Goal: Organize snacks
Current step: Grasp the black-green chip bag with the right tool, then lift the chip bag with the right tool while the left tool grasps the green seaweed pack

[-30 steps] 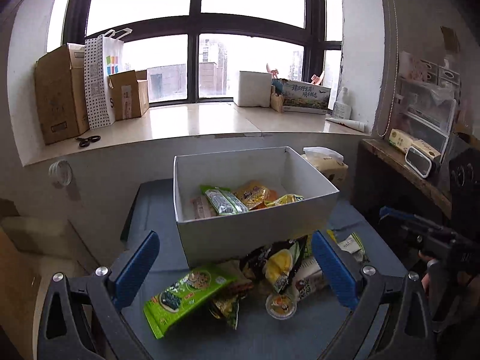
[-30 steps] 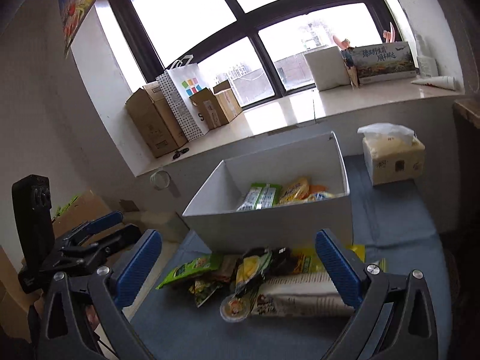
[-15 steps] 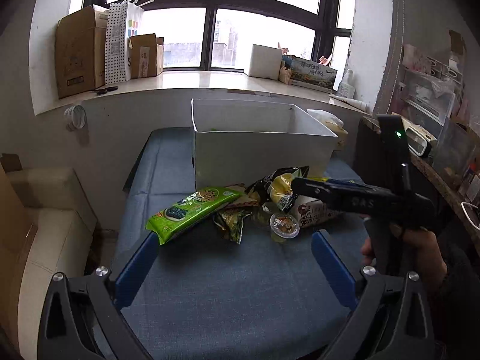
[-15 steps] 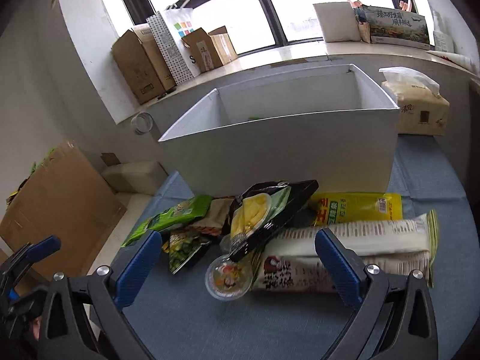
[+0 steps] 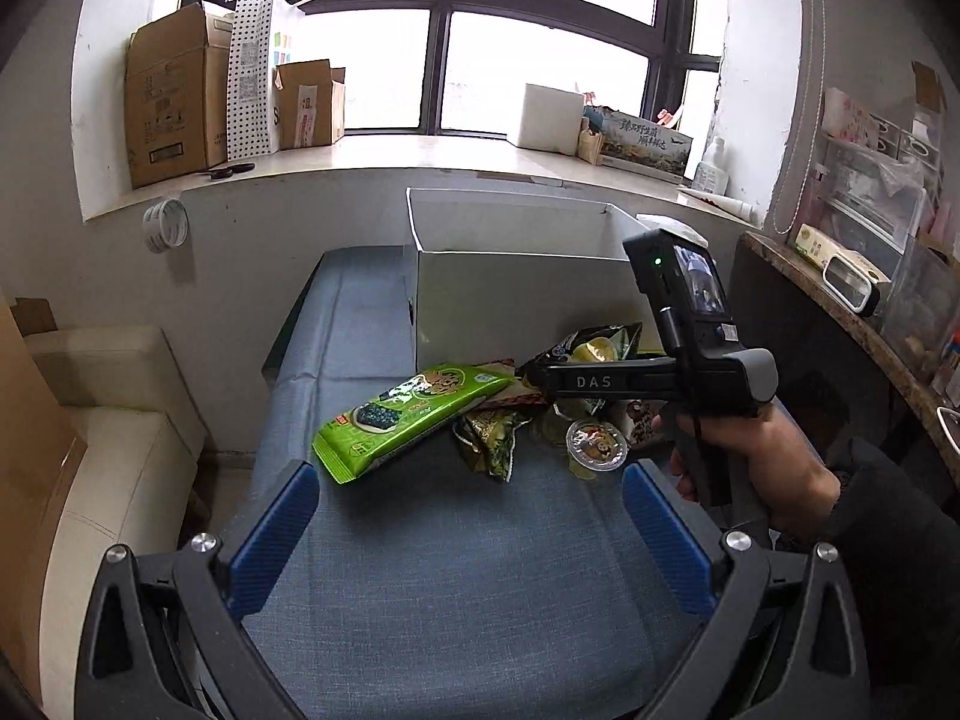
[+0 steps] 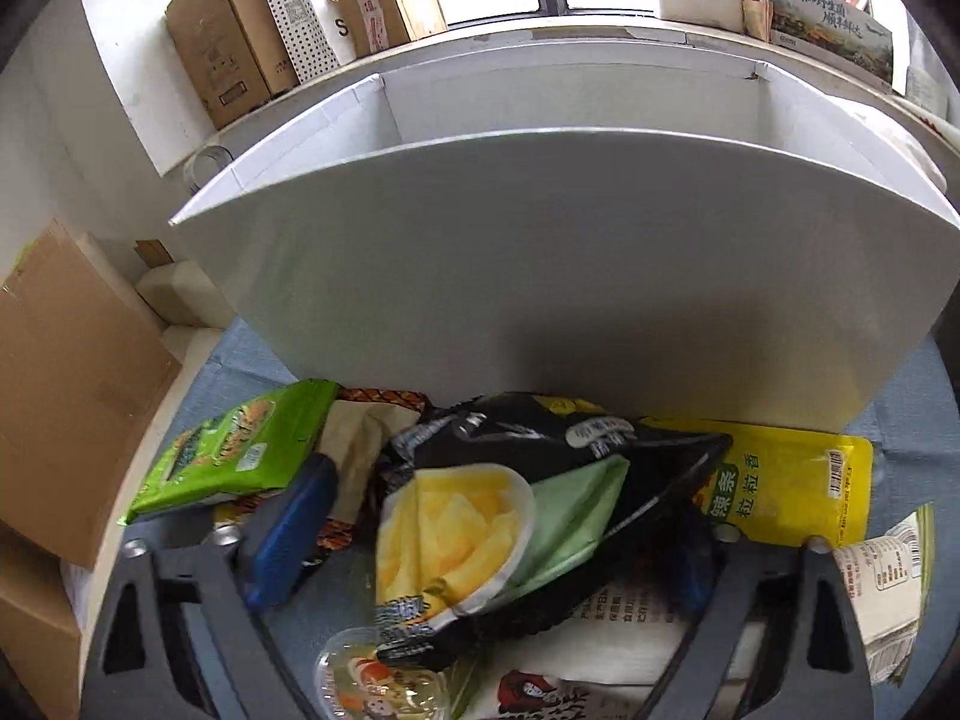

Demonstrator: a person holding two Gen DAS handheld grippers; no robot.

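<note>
A white box stands on the blue cloth, with a pile of snacks in front of it. My right gripper is open and low over the pile, its jaws either side of a black chips bag. The right pad is partly hidden behind the bag. A green packet, a yellow packet, a white packet and a jelly cup lie around it. My left gripper is open and empty, above the cloth short of the pile. It sees the green packet and the right gripper.
The windowsill holds cardboard boxes and a paper bag. A dark side shelf stands at the right. A flat cardboard sheet and white cushions are at the left.
My right gripper has dropped and pushed forward onto the snack pile, now straddling the black chips bag. My left gripper has pulled back a little and stayed open.
</note>
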